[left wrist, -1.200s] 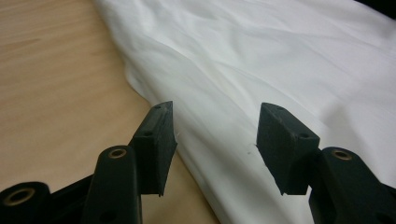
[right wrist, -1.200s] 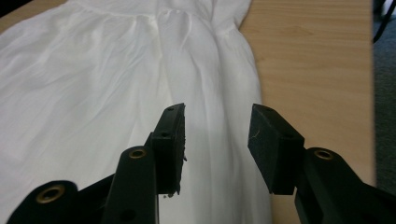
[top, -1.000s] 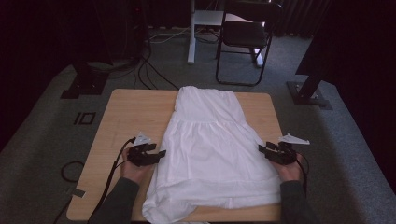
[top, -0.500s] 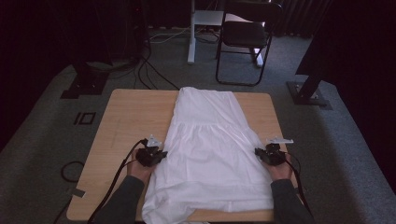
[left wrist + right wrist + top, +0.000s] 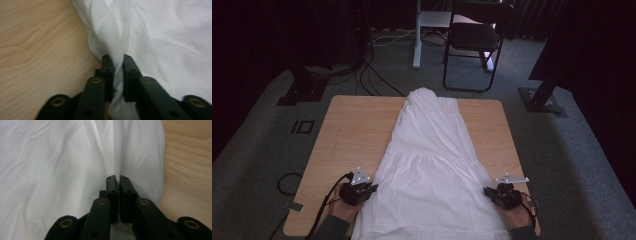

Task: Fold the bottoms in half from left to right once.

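The white dress lies lengthwise down the middle of the wooden surface, its hem towards the person. At the dress's left edge near the hem, the left tool pinches a fold of cloth, its jaws having just eased slightly apart. At the right edge, the right tool likewise pinches a fold, its jaws almost together after easing open.

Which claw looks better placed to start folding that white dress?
Neither clearly. The left claw pinches a bunched fold at the white dress's left edge; the right claw is shut on the right edge. Both grip near the hem, so they would probably lift together.
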